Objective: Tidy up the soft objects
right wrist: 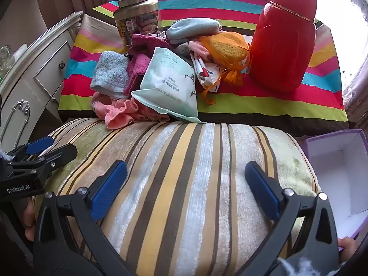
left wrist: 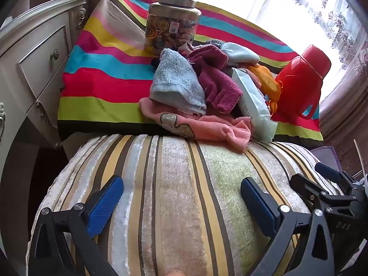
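Both my grippers hang over the striped cushion that fills the lower half of each frame. My left gripper has its jaws spread wide with nothing between them but cushion pile; my right gripper is the same, jaws fully apart and holding nothing. In the right wrist view my left gripper also shows at the left edge.

The cushion top below both sets of jaws is bare, so there is open room there. Its far edge meets the striped cloth across the middle of the frames, and the heap of soft things sits right on that edge, centre of frame. A pink towel spills over onto the cushion. On it I count one light blue towel, one maroon knit piece, one pale tissue pack leaning forward, one orange mesh bag, and one pale blue cloth at the back.

Behind the heap stands one lidded jar; right of it, one red flask. One open purple box lies at the right edge, beside the cushion. A white dresser closes the left side.
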